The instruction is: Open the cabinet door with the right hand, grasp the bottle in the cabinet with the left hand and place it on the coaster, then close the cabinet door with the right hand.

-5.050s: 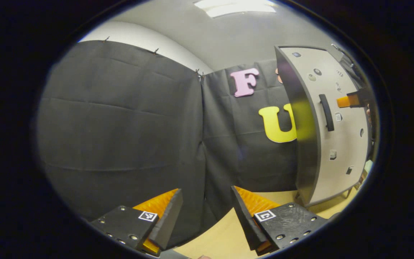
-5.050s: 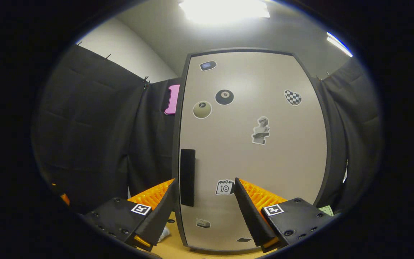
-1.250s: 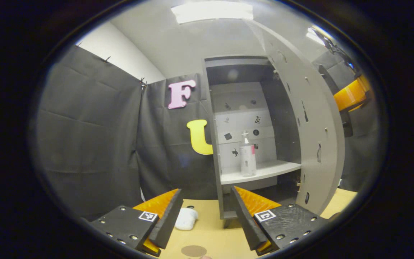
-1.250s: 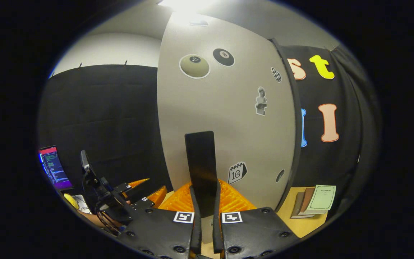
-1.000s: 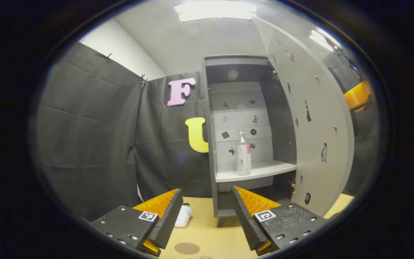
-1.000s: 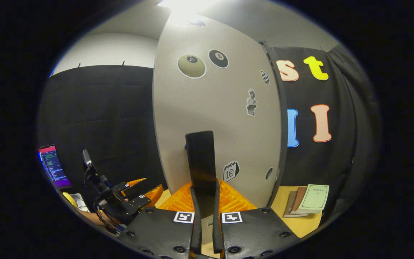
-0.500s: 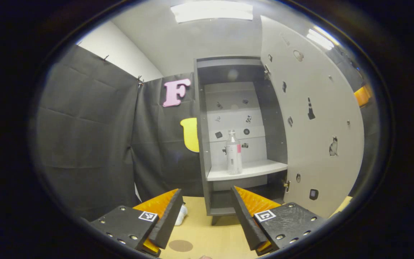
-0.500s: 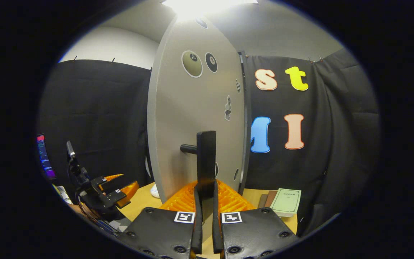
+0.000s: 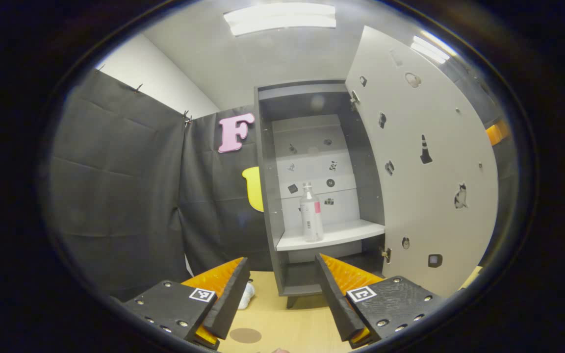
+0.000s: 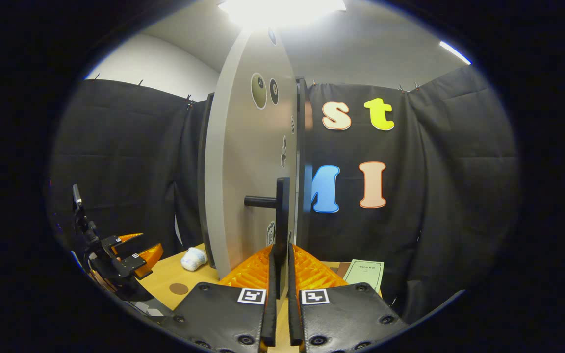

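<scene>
On the cabinet shelf [image 9: 334, 238] stood the bottle [image 9: 311, 218]. The left gripper [image 9: 280, 287] hovered level, spread wide, facing it; the right gripper [image 10: 280, 274] pinched the door handle [image 10: 280, 220].

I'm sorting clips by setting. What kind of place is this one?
Probably a staged recording booth, not a home: black cloth walls, a sticker-covered cabinet standing on a wooden table, and a ceiling light panel.

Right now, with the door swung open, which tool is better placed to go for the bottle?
Left. The left tool is open and faces the cabinet, with the bottle upright on the shelf ahead. The right tool is shut on the door handle.
</scene>
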Motion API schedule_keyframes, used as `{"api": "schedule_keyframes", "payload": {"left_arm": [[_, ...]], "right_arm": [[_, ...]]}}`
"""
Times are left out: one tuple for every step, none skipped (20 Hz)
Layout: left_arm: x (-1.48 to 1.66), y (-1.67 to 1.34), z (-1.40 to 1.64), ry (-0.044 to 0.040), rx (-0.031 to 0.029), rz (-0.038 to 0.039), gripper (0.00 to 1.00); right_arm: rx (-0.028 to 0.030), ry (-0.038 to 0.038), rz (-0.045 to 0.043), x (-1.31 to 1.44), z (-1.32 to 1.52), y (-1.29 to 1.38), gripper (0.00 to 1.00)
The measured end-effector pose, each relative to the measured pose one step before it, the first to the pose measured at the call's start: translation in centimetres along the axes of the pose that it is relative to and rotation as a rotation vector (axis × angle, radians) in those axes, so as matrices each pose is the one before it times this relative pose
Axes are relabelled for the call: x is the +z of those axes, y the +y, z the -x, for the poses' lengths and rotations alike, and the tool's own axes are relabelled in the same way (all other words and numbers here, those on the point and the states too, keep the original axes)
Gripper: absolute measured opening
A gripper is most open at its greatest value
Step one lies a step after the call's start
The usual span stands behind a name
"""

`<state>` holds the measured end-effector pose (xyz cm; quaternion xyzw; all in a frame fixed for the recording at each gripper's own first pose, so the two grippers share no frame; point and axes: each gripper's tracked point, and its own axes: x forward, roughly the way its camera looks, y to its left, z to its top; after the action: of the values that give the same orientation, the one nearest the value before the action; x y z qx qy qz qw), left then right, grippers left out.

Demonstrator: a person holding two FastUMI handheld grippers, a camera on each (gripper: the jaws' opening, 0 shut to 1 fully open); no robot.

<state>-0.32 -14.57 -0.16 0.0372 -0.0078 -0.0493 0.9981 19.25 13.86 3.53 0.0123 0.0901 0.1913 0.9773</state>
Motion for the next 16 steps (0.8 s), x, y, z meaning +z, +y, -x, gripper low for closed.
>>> {"api": "schedule_keyframes", "payload": {"left_arm": [[0.515, -0.116, -0.306, -0.00609, -0.00429, 0.00180, 0.82], [0.666, -0.135, -0.347, -0.00664, -0.00758, 0.00565, 0.82], [0.568, -0.060, -0.635, -0.00319, -0.00782, 0.01148, 0.82], [0.531, -0.276, -0.662, -0.00286, -0.01407, 0.01780, 0.81], [0.803, -0.249, -0.857, -0.00583, -0.02022, 0.02111, 0.81], [0.499, -0.315, -0.852, -0.00370, -0.01956, 0.01699, 0.82], [0.679, -0.256, -0.909, -0.00660, -0.01745, 0.01339, 0.82], [0.602, 0.180, -1.002, -0.00702, -0.00856, 0.00745, 0.82], [0.446, 0.090, -1.222, -0.00409, -0.00183, -0.00063, 0.82], [0.184, 0.089, -1.168, 0.00235, -0.00070, -0.00337, 0.82], [0.213, -0.021, -1.156, 0.00270, -0.00205, -0.00298, 0.82], [0.156, 0.003, -1.108, -0.00151, -0.00477, -0.00031, 0.80], [0.092, -0.031, -1.126, 0.00208, -0.00592, 0.00039, 0.82], [-0.158, -0.126, -1.170, 0.00390, -0.00817, 0.00063, 0.82], [-0.096, -0.128, -1.247, 0.00372, -0.01101, 0.00154, 0.82], [-0.035, -0.133, -1.043, 0.00305, -0.01265, 0.00216, 0.82]], "right_arm": [[-0.01109, -0.00518, 0.00869, 0.073, 0.733, -0.394, 0.12], [-0.00472, -0.00578, 0.00696, -0.082, 0.755, -0.252, 0.12], [0.00914, -0.00216, -0.00524, 0.017, 0.621, -0.053, 0.12], [-0.00541, -0.00113, -0.00500, -0.070, 0.442, -0.009, 0.11], [-0.03821, -0.00352, 0.01491, 0.376, 0.344, -1.192, 0.11], [-0.04457, -0.00728, 0.01482, 0.121, 0.785, -1.621, 0.13], [-0.02987, -0.00148, 0.00348, -0.162, 0.120, -1.030, 0.14], [-0.03059, 0.00176, -0.00280, -0.448, 0.040, -0.780, 0.17], [-0.02057, 0.00160, -0.00813, -0.380, -0.040, -0.609, 0.45], [-0.04195, -0.00039, -0.00856, -0.071, -0.233, -0.935, 0.72], [-0.04504, -0.00079, -0.00543, -0.469, -0.008, -1.202, 0.99], [-0.03216, 0.00282, -0.00231, -0.022, -0.017, -0.824, 0.97], [-0.02679, 0.00007, -0.00696, -0.125, 0.047, -0.666, 0.95], [-0.02585, -0.00280, -0.01232, -0.048, -0.160, -0.594, 0.93], [-0.02091, -0.00267, -0.01422, -0.005, -0.114, -0.417, 0.93], [-0.01753, 0.00031, -0.01185, -0.280, -0.081, -0.261, 0.95]]}}
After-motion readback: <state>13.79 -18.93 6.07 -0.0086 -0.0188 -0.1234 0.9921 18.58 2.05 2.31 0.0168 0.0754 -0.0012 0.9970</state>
